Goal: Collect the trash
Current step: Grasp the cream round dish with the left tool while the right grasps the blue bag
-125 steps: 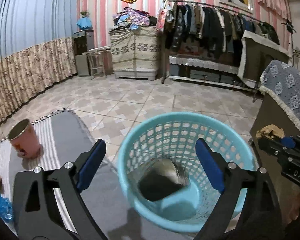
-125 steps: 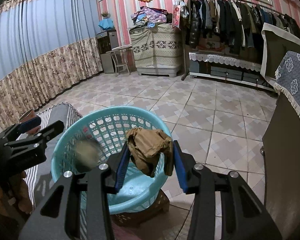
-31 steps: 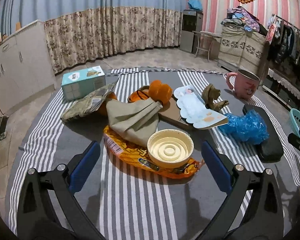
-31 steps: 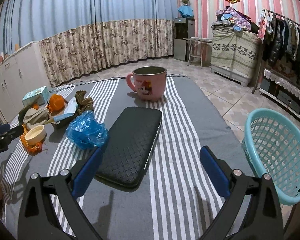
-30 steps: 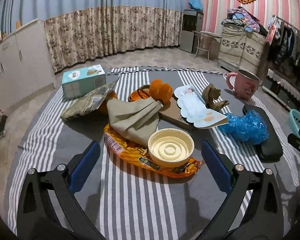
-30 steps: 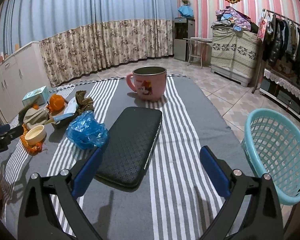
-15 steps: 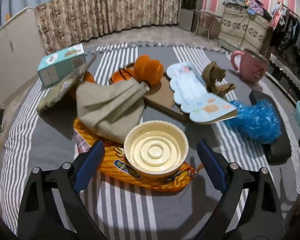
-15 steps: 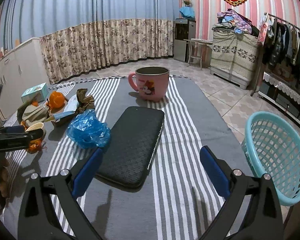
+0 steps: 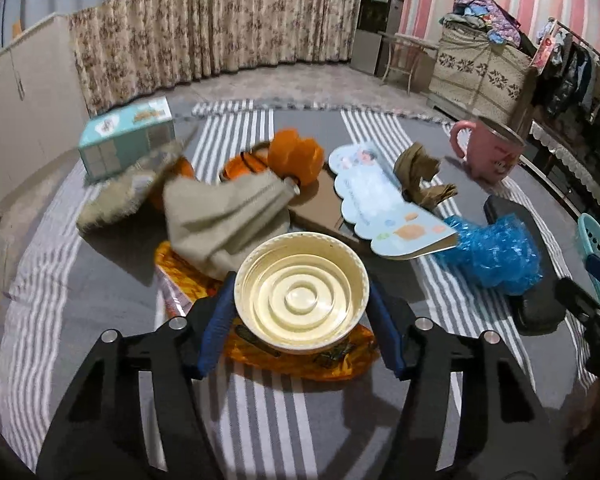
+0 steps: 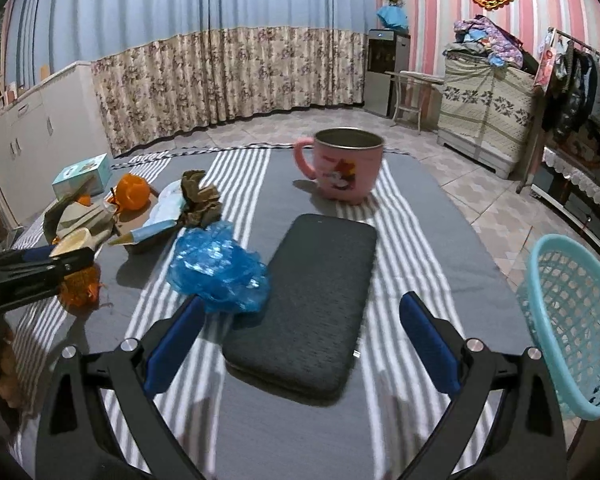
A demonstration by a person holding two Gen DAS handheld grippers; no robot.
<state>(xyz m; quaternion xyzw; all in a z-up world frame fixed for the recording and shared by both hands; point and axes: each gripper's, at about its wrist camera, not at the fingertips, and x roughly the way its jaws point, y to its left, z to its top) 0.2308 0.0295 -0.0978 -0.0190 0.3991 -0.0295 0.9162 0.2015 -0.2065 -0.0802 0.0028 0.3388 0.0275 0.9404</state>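
A cream bowl (image 9: pixel 302 292) sits on an orange snack wrapper (image 9: pixel 300 360) on the striped table. My left gripper (image 9: pixel 302 283) straddles the bowl, its jaws closing, and both blue pads touch the bowl's sides. The right wrist view shows the same bowl (image 10: pixel 73 240) at the far left. My right gripper (image 10: pixel 302 304) stands open above the table with nothing gripped; a crumpled blue plastic bag (image 10: pixel 220 276) lies just ahead of its left finger. Behind the bowl are a beige bag (image 9: pixel 224 216), orange peel (image 9: pixel 296 154) and a crumpled brown paper (image 9: pixel 418 180).
A black case (image 10: pixel 316 300) lies ahead of the right gripper, a pink mug (image 10: pixel 348 166) behind it. The turquoise basket (image 10: pixel 568 320) stands off the table's right edge. A teal tissue box (image 9: pixel 126 136) and an illustrated card (image 9: pixel 380 208) also lie on the table.
The left gripper has moved in on the cream bowl and narrowed from wide open until its pads meet the bowl's sides. The right gripper has drifted slightly and is still open.
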